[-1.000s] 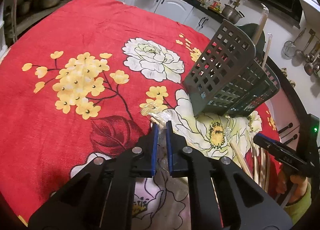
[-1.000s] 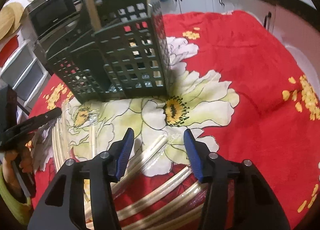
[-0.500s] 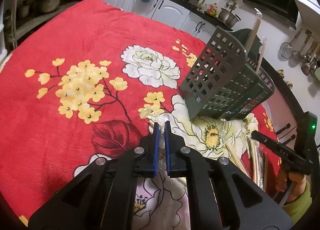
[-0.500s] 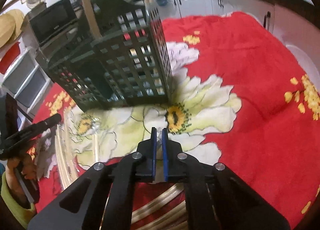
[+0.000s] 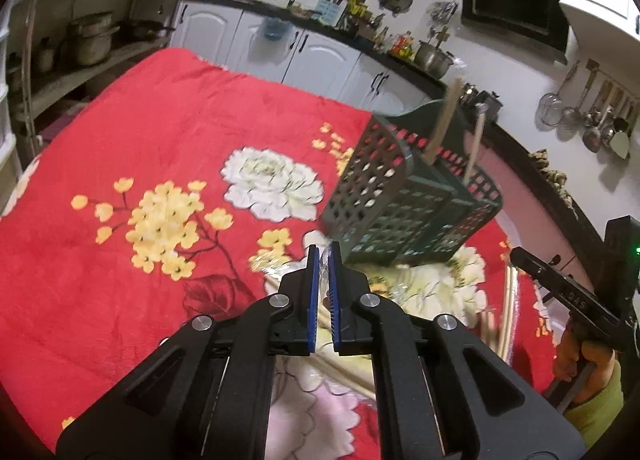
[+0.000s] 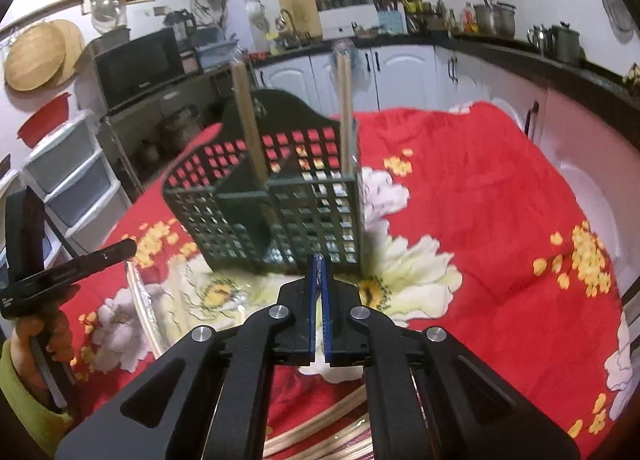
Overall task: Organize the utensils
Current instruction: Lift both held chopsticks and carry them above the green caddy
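- The wrapped chopsticks [image 5: 276, 280] are lying low at the near edge of the worktop, just at 7 o'clock of the left fingertips. More loose pairs [image 6: 320, 432] are showing at 6 o'clock under the right gripper.
- They are looking light, thin and stiff. Their clear wrapper [image 5: 272, 262] is looking slick and crinkly, likely to slip or tear if pulled hard.
- A pinch across the sticks themselves, near one end, is looking safer to me than a pinch on loose film alone.
- The left gripper [image 5: 324, 256] is pinching a fold of that film, its fingers nearly together.
- The right gripper [image 6: 319, 260] is pressing its fingers almost closed on a pale sliver that I am taking for the same film, though it is too thin to be sure.
- The dark green utensil caddy [image 6: 320, 200] is standing at 12 o'clock just beyond the right fingers, and at 1 o'clock in the left view.
- Two wrapped pairs [image 6: 246, 120] are already standing upright in its compartments.
- The red floral cloth [image 5: 160, 108] is covering the worktop all round.
- Against the earlier frames, the right fingers have just been closing from a wide stance over the packet.
- The left fingers are staying clamped.
- Both views are now sitting higher, taking in more of the kitchen, with the caddy lying lower in each.
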